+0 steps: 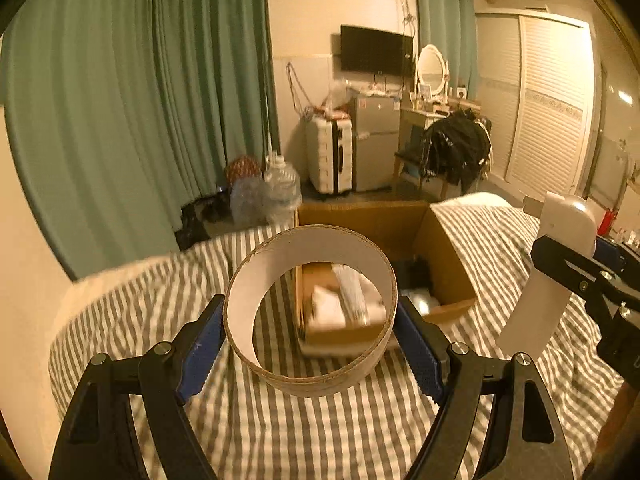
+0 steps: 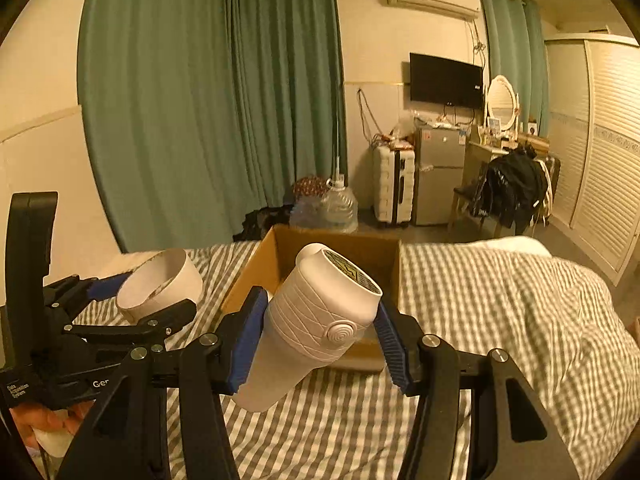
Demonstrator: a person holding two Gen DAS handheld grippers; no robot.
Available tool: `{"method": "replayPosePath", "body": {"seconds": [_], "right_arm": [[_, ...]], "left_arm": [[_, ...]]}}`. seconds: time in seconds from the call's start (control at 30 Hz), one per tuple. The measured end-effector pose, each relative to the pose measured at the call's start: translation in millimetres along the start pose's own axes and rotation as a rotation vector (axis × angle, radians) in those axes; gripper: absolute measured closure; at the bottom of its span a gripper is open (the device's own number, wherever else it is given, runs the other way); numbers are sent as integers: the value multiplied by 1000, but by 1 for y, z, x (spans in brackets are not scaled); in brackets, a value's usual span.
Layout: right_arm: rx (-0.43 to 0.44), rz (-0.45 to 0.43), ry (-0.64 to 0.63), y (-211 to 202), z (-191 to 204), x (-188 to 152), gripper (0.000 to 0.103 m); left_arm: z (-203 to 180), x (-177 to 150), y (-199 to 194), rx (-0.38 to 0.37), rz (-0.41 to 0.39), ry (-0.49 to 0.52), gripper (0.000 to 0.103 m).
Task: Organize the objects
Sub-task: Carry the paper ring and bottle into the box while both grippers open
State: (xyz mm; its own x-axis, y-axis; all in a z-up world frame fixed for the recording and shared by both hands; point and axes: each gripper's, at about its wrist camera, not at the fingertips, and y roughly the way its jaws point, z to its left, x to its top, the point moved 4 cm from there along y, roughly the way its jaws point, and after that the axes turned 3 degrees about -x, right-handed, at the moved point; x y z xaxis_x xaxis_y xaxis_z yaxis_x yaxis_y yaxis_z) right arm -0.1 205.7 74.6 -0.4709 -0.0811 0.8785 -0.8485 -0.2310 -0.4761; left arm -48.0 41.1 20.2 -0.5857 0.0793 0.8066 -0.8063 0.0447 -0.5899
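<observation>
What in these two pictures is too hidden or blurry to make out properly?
- Cardboard box contents: in the left wrist view, blurred and half covered by the white ring held in the left gripper.
- The same box in the right wrist view: its inside is blocked by the white device in the right gripper.
- Label on the device's end: too small to read.
- Items on the dressing table: too small.

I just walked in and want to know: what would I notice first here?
The left tongs hold a white cardboard ring above the striped bed. The right tongs clamp a white hair dryer. Ahead of both, an open cardboard box sits on the bed.
</observation>
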Motion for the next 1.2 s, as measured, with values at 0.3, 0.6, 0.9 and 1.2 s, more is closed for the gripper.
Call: {"method": "replayPosePath", "body": {"seconds": [0.3,0.6,0.9,1.2], "right_arm": [[-45,13,0,50,-15,36,49],[-44,176,54,139,-33,18,49],[-56,276,55,186,-37,-18,49],[-60,285,54,191,-36,-22,49]], "left_arm": [[2,44,49,-25,-44,19,20],[-14,38,124,-63,6,118,20],[-19,6,169,-90,100,169,20],[-24,-1,169,-98,111,189,18]]}}
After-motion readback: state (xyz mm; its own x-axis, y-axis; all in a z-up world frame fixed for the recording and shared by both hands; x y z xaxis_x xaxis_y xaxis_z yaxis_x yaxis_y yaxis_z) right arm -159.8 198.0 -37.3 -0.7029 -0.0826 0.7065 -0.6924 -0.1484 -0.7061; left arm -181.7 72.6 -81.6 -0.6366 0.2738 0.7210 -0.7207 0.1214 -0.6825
